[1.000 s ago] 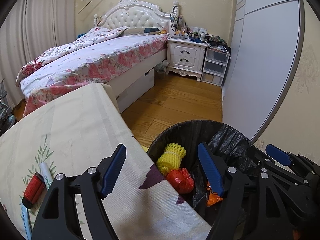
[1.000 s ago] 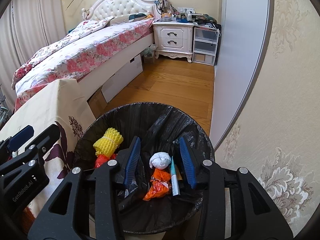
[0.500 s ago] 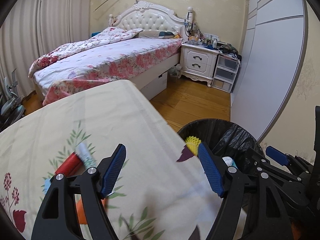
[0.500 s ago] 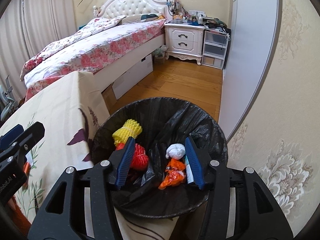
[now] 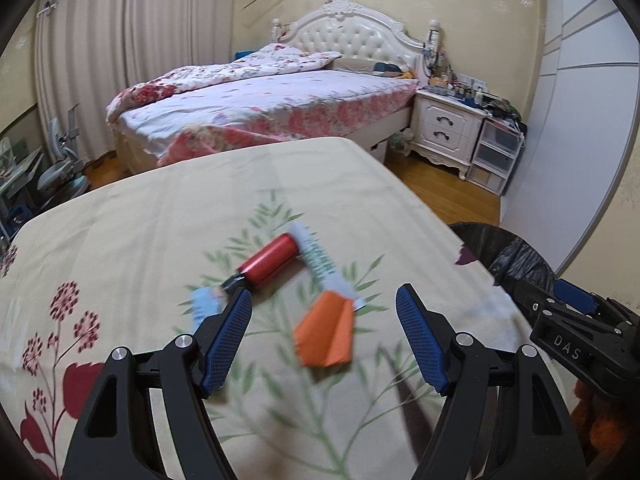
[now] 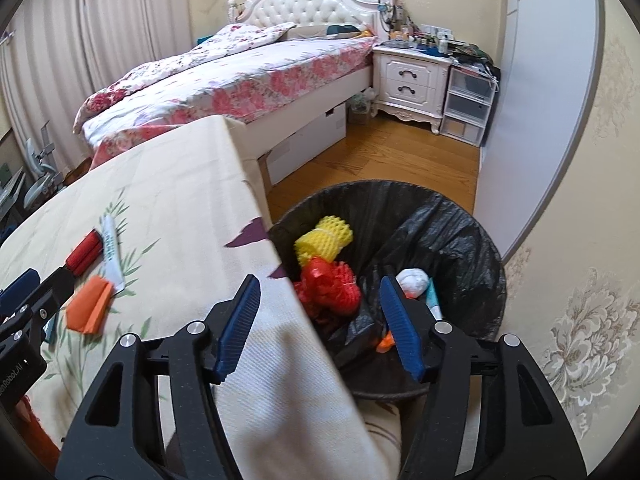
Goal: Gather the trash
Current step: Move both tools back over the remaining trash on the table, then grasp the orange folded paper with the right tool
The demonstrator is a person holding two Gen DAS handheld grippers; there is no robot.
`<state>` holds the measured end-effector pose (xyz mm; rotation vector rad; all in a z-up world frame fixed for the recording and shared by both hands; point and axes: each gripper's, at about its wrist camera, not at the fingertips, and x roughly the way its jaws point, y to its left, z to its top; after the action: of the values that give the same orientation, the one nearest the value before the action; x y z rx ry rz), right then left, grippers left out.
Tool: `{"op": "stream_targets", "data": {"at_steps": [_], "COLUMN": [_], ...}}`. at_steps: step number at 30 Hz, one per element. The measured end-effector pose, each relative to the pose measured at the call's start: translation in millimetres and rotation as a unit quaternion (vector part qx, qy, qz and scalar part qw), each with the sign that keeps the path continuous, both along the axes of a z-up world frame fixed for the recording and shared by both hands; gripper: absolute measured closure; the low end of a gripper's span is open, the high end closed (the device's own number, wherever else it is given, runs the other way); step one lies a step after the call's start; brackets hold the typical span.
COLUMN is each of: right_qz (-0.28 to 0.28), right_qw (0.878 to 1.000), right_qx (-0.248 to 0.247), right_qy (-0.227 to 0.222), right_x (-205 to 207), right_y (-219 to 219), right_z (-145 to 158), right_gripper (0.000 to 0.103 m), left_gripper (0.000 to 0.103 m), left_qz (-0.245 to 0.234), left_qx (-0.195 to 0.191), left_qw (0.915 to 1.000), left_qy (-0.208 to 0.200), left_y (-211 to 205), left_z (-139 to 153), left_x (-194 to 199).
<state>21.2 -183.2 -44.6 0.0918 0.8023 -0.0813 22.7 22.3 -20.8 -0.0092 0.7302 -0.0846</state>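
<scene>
My left gripper (image 5: 324, 336) is open and empty above the cream floral tablecloth (image 5: 140, 240). Just ahead of it lie an orange folded paper (image 5: 326, 334), a red cylinder (image 5: 270, 262), a white tube (image 5: 324, 266) and a small blue wrapper (image 5: 204, 308). My right gripper (image 6: 318, 320) is open and empty over the table edge beside the black-lined trash bin (image 6: 452, 232). In the bin lie a yellow foam net (image 6: 324, 238), a red net (image 6: 330, 286), a white wad (image 6: 412, 282) and a tube (image 6: 434, 300). The orange paper (image 6: 90, 306) and red cylinder (image 6: 82, 256) also show in the right wrist view.
A bed (image 5: 264, 108) with floral bedding stands beyond the table. A white nightstand (image 5: 446, 130) and plastic drawers (image 5: 496, 156) stand by the grey wardrobe (image 5: 580, 152). Wooden floor (image 6: 384, 160) lies between bed and bin. The wall (image 6: 592, 240) is right of the bin.
My left gripper swung left from over the bin to over the table, bringing the orange paper and red cylinder ahead of it. My right gripper opened wider and drifted left toward the table edge.
</scene>
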Motion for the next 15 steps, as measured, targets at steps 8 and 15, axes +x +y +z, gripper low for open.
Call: {"op": "stream_targets", "data": {"at_steps": [8, 15], "right_qz": [0.045, 0.077], "right_qw": [0.999, 0.997], "right_qx": [-0.001, -0.003], "right_qy": [0.003, 0.001], "right_x": [-1, -1], "right_y": [41, 78], "right_z": [2, 7], "right_gripper": [0.037, 0.036], "left_gripper": [0.03, 0.03], "left_qz": [0.047, 0.091], "left_qx": [0.009, 0.006], "left_qw": [0.9988, 0.9958], "left_qy": [-0.002, 0.003], "left_y": [45, 87], "left_z": [-4, -11], "left_x": [-18, -26]}}
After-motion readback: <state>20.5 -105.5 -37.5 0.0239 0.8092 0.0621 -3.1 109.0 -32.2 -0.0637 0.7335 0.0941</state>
